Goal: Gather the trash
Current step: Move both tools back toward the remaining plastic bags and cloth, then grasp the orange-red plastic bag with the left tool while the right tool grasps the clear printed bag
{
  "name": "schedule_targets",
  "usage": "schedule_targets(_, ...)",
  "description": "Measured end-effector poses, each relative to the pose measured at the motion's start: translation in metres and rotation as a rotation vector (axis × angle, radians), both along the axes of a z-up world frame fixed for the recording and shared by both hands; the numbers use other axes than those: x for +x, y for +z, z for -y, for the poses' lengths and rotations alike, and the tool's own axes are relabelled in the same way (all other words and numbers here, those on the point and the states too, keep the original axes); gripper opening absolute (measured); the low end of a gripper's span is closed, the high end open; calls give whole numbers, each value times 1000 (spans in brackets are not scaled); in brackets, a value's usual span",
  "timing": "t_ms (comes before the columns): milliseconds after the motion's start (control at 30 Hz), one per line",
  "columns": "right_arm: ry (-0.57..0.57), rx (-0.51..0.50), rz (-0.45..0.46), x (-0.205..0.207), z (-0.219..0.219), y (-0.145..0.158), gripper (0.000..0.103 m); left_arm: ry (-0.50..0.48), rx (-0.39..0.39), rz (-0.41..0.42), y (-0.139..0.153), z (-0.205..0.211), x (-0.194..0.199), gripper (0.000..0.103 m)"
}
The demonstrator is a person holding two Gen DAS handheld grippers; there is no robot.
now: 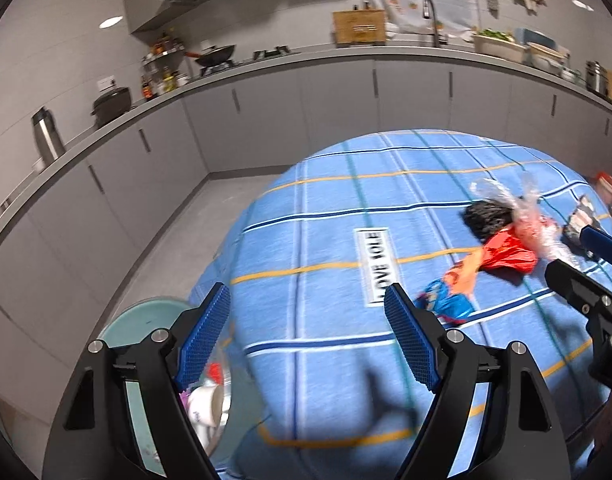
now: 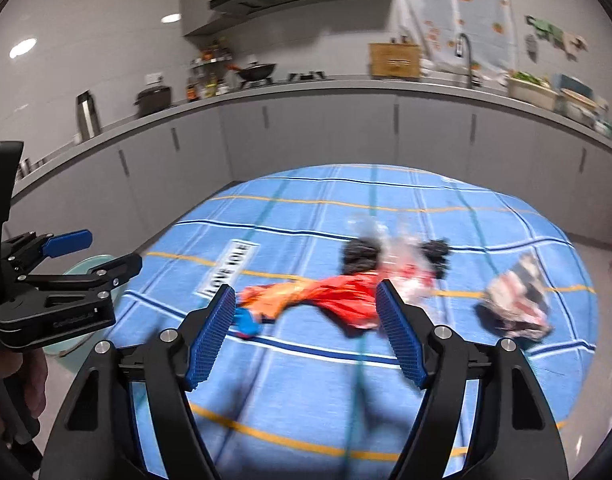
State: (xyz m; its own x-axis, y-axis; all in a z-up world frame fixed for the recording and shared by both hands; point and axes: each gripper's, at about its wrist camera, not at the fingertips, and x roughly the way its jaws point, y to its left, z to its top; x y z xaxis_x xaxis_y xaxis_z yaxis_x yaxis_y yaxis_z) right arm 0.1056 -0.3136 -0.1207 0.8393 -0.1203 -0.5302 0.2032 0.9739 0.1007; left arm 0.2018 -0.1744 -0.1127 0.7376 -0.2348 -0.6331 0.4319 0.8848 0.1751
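Observation:
A heap of trash lies on a table with a blue checked cloth (image 1: 326, 208): a red and orange wrapper (image 2: 338, 296), a small blue wrapper (image 2: 248, 322), clear plastic film (image 2: 406, 264) over black scraps (image 2: 360, 254), and a crumpled pink-and-black wrapper (image 2: 518, 304). The red wrapper (image 1: 506, 252) and blue wrapper (image 1: 446, 304) also show in the left wrist view. My right gripper (image 2: 306, 332) is open and empty, just in front of the red wrapper. My left gripper (image 1: 306, 336) is open and empty, over the table's left part, left of the heap.
A pale green bin (image 1: 146, 324) with a paper cup (image 1: 206, 404) and other rubbish in it stands on the floor left of the table. A grey kitchen counter (image 1: 266, 68) with cabinets runs behind. A red-lidded container (image 1: 608, 186) is at the far right.

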Motion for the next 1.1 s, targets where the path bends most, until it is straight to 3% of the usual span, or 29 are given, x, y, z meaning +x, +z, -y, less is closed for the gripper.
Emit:
schedule_targets(533, -175, 10, -37, -29, 63, -18, 72, -181, 75, -31, -27, 97, -2, 79)
schedule_targets(1033, -196, 13, -82, -25, 75, -28, 72, -214, 123, -93, -56, 124, 11, 78)
schedule_targets(1100, -197, 15, -83, -24, 76, -29, 72, -222, 120, -107, -59, 126, 13, 71)
